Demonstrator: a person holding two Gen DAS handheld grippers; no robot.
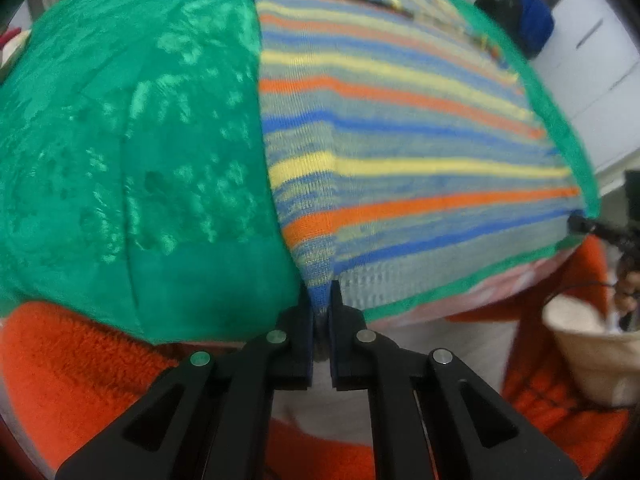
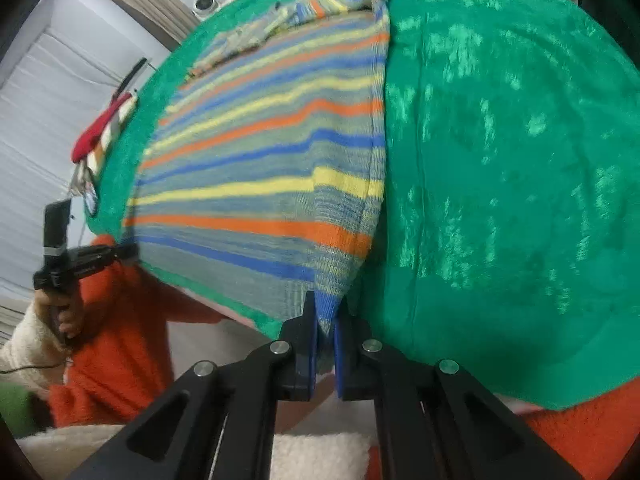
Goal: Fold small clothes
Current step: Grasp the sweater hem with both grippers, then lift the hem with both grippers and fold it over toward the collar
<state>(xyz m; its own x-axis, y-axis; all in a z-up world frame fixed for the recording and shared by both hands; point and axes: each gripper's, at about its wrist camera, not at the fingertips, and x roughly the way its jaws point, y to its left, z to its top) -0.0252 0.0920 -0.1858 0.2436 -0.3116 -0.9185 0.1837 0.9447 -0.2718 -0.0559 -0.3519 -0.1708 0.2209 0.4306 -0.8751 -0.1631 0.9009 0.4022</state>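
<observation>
A striped knit garment [image 1: 400, 140] in blue, yellow and orange lies on a green cloth [image 1: 120, 140]. My left gripper [image 1: 320, 304] is shut on its near left corner. The right wrist view shows the same garment [image 2: 260, 168] on the green cloth [image 2: 500, 160], and my right gripper [image 2: 326, 320] is shut on its near right corner. Each gripper also shows in the other's view at the garment's far corner: the right one [image 1: 584, 226] and the left one [image 2: 120, 254]. The garment's far edge is bunched up.
An orange fleece fabric [image 1: 80, 380] lies below the green cloth's front edge. A dark blue object [image 1: 532, 24] sits by white cabinets at the right. A red and striped item [image 2: 104, 128] lies at the cloth's left edge.
</observation>
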